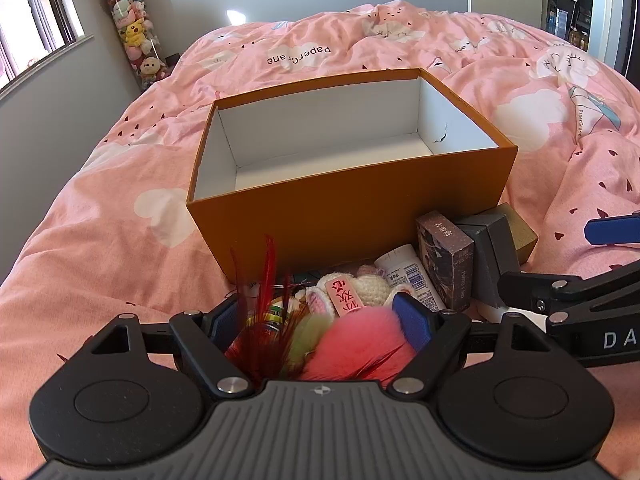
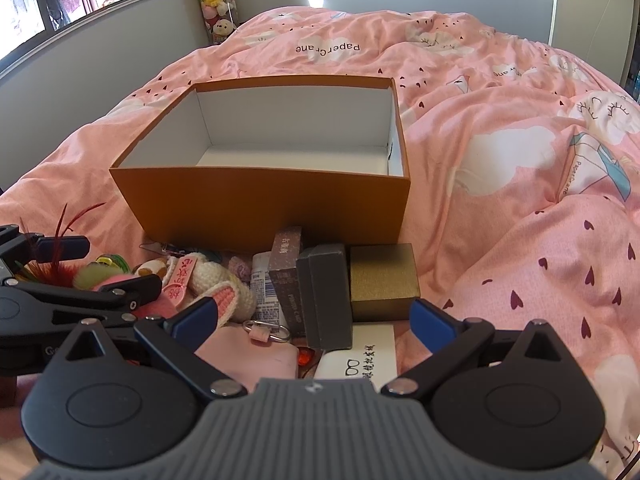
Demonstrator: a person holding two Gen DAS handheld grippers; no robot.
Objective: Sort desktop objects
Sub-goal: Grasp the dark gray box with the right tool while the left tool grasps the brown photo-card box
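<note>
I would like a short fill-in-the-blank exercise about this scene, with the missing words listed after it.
1. The inside of the orange box holds ____ objects.
2. The gold box stands directly to the ____ of the dark grey box in the right wrist view.
3. The jaws of the right hand-held gripper are ____.
4. The pink pompom lies between the fingers of the ____ hand-held gripper.

Missing words: no; right; open; left

Plush toys point(image 1: 134, 28) stacked beside a window point(image 1: 28, 20).
</note>
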